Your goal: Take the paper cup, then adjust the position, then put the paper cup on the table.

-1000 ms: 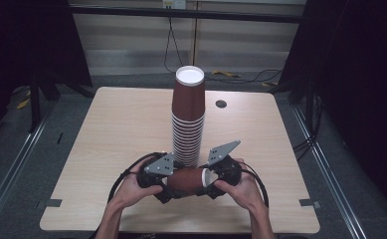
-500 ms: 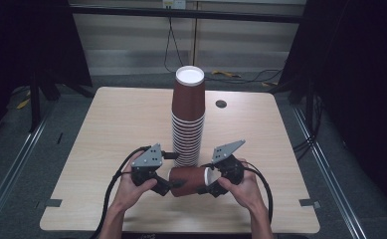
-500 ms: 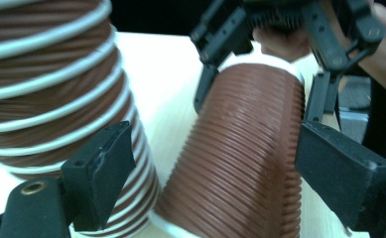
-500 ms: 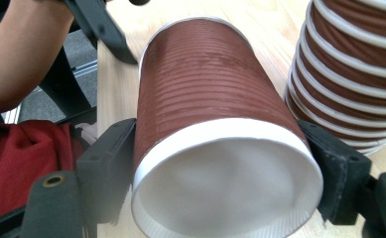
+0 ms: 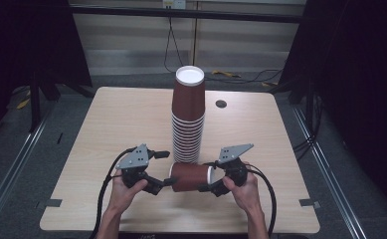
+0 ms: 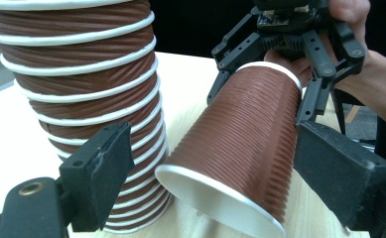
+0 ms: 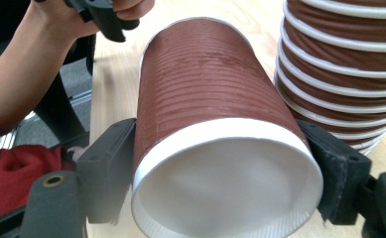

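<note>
One brown paper cup [image 5: 190, 177] lies on its side, just in front of the tall stack of cups [image 5: 187, 124], at the near edge of the table [image 5: 106, 124]. The right gripper [image 5: 207, 178] squeezes it by one white end, with a black jaw on each side. The left gripper [image 5: 166, 168] is at the cup's other end, and its jaws are a little apart with nothing in them.

The cup looks very light and thin. It would squash if pinched hard, so a soft squeeze is best. Its side has tiny ridges all around, which should stop it slipping. The white rolled rim is the stiffest part, so that is a good place to hold.

The stack is made of the same ridged brown cups, upside down, with white rims like rings. The table is pale, smooth wood. Behind the stack is a small dark round spot [image 5: 221, 103].
</note>
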{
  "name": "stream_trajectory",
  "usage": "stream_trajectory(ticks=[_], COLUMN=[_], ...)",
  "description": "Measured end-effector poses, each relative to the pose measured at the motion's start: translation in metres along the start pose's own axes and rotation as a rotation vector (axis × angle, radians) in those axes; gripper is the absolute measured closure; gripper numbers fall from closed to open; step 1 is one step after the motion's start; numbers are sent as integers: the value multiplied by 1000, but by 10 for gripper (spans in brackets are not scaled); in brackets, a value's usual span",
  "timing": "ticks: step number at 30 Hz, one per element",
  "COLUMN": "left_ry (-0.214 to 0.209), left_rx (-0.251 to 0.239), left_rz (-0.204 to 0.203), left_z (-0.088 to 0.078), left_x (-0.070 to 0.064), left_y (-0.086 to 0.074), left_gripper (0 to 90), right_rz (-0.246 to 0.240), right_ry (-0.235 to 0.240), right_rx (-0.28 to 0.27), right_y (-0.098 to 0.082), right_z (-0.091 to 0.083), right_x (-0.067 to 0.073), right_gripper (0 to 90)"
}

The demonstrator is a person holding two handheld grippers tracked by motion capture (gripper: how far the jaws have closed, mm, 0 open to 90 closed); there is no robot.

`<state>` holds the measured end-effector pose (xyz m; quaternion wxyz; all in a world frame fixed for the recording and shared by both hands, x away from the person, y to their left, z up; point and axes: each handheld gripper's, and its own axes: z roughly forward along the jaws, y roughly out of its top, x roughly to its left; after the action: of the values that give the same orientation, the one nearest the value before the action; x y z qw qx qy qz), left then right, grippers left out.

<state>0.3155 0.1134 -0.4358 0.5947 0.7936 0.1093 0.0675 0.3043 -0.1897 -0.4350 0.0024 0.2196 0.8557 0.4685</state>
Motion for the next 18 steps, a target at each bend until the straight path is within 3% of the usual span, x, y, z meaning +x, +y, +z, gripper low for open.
stream_trajectory(ticks=[7,10,18], left_ry=[-5,-33,-18], left_rx=[-44,-68,-72], left_rz=[-24,-38,-40], left_z=[-5,-5,-6], left_x=[-1,-1,-1], left_y=[-5,-9,-14], left_gripper=[155,154,154], right_rz=[4,8,5], right_ry=[17,21,43], right_rx=[-63,-90,-158], right_y=[-12,-16,-22], right_z=[4,3,3], right_x=[-1,-2,-4], right_gripper=[223,224,224])
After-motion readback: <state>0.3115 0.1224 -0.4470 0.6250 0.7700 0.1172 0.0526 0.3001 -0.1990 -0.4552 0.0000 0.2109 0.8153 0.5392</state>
